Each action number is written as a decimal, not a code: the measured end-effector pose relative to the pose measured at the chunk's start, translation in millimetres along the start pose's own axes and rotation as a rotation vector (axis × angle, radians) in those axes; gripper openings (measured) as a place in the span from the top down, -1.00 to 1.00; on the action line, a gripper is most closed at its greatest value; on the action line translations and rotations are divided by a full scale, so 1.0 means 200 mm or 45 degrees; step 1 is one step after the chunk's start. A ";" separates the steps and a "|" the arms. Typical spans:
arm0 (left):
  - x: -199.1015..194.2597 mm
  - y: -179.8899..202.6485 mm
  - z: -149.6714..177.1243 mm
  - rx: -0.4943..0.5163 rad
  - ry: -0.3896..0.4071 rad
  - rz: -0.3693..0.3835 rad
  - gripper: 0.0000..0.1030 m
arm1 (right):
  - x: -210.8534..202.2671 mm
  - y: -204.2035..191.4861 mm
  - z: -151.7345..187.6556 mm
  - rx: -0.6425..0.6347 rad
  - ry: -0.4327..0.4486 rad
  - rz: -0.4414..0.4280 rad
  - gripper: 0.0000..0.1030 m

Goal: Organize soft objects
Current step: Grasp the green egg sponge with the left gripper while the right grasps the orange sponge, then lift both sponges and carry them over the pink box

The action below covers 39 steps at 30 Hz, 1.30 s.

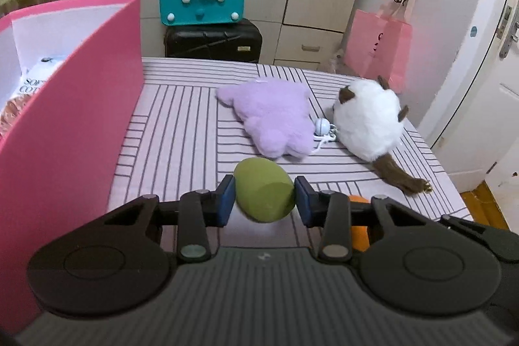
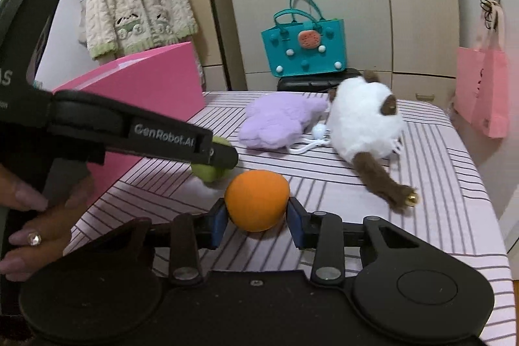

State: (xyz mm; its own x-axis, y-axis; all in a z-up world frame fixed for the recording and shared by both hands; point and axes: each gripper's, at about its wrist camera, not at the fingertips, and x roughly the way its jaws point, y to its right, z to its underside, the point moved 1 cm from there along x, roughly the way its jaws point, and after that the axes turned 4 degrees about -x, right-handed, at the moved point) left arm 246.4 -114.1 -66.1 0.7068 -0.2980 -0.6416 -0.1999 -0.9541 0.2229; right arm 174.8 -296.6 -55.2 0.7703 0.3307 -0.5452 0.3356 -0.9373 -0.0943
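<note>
Spongy and light, the green egg point(image 1: 264, 195) squashes in the left gripper point(image 1: 264, 200) while the right gripper point(image 2: 256, 216) pinches the orange one point(image 2: 257, 200) midway.

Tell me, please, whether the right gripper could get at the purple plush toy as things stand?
Probably not yet: the right gripper has its jaws closed on the orange ball. Otherwise the striped cover towards the purple plush toy lies free.

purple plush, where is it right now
In both wrist views the purple plush lies flat mid-bed on the striped sheet, just left of the white cat plush and beyond the green sponge.
</note>
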 end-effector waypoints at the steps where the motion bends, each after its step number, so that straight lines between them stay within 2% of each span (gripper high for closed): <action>1: 0.00 0.01 0.00 0.009 0.007 -0.010 0.24 | -0.01 0.01 0.00 0.006 0.002 0.008 0.15; 6: 0.02 0.02 0.00 0.008 -0.006 -0.022 0.16 | 0.00 0.02 0.01 0.003 -0.008 0.039 0.15; 10: 0.03 0.02 0.02 0.004 -0.010 -0.014 0.23 | 0.01 0.03 0.02 0.009 -0.013 0.048 0.15; 21: -0.02 0.03 0.04 0.028 0.014 -0.008 0.23 | 0.01 0.02 0.04 0.010 0.009 0.063 0.15; 26: -0.08 0.02 0.04 0.026 0.031 0.007 0.23 | -0.01 0.00 0.03 0.004 -0.012 0.087 0.14; 33: -0.20 0.00 0.07 0.031 0.050 0.011 0.23 | -0.07 0.03 0.01 0.032 -0.031 0.045 0.14; 39: -0.32 -0.01 0.08 0.056 0.038 0.050 0.23 | -0.16 -0.02 -0.04 -0.035 -0.047 0.048 0.13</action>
State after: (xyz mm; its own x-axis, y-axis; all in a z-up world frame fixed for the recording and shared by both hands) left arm 190.1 -93.4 -37.6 0.7176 -0.3351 -0.6105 -0.2570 -0.9422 0.2150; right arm 152.7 -303.0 -31.1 0.7621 0.2904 -0.5787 0.3221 -0.9454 -0.0502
